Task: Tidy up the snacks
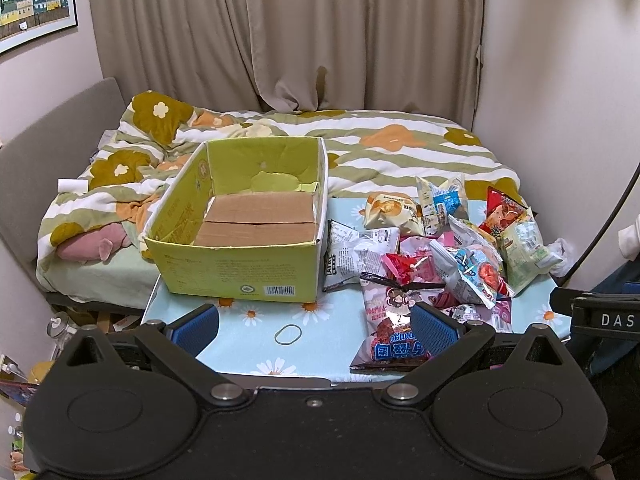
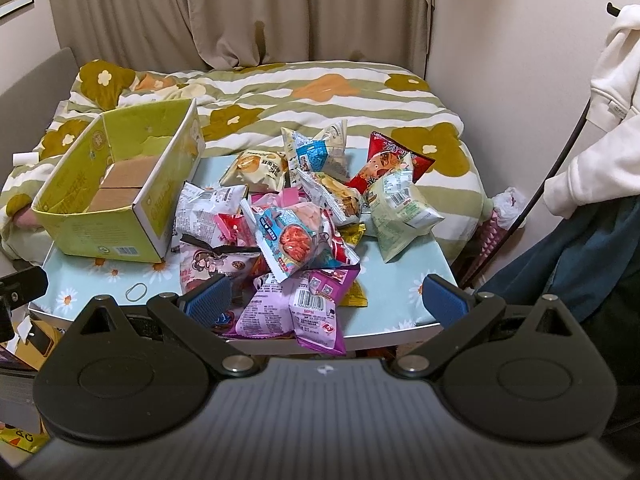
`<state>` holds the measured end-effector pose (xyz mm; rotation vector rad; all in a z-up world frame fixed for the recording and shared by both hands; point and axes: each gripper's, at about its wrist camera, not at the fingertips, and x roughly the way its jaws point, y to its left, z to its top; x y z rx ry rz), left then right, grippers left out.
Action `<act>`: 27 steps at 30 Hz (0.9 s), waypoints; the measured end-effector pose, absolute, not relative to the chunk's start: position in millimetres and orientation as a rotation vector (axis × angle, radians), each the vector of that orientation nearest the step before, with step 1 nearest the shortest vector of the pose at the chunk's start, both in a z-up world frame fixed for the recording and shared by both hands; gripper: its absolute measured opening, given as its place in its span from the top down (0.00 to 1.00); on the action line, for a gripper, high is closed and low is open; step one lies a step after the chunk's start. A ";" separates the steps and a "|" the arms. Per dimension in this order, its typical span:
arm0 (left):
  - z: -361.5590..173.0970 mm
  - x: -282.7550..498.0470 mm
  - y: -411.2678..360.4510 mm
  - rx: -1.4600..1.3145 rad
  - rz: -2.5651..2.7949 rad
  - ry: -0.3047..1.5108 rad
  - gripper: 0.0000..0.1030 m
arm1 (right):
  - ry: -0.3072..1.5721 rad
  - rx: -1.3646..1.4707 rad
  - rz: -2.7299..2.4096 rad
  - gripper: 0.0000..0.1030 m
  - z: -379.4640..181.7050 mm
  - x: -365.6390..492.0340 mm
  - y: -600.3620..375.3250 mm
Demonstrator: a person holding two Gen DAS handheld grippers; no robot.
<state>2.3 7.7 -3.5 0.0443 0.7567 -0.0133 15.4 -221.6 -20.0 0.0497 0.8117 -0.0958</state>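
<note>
The sorting is looking barely begun, as far as I can judge. The yellow-green cardboard box [image 1: 244,216] is sitting at about 10 o'clock on the tabletop [image 1: 256,320], and nothing but its bare brown floor flaps is showing inside it; no packet is lying in it. All the snacks are still heaped in one loose pile of snack packets [image 2: 296,216] at the middle and 2 o'clock side of the tabletop, just beside the box's right wall, with a white packet [image 1: 352,252] touching or nearly touching that wall. So everything is remaining to be moved, if the box is indeed where they are meant to go.

The left tool [image 1: 316,326] is hanging wide open at 6 o'clock over the near edge, gripping nothing; a rubber band [image 1: 288,335] is lying on the cloth between its blue pads, and the right pad is showing in front of a pink doughnut packet [image 1: 394,336], though I cannot tell whether it is touching it.

The right tool [image 2: 326,300] is likewise spread wide and holding nothing, with a purple packet [image 2: 304,312] lying between its pads at the near rim. A person's white sleeve [image 2: 600,148] is showing at 3 o'clock.
</note>
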 end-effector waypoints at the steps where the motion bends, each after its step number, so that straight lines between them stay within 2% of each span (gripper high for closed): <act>1: -3.1 2.1 7.9 0.044 -0.014 0.758 0.00 | 0.812 0.050 -0.096 0.00 -20.0 15.5 -221.5; 19: -5.4 5.9 3.6 0.038 -0.049 0.769 0.00 | 0.811 0.054 -0.095 0.00 -20.2 16.2 -223.4; 27: -35.2 41.0 -9.6 0.060 -0.130 0.828 0.00 | 0.801 0.054 -0.104 0.00 -30.6 37.2 -230.3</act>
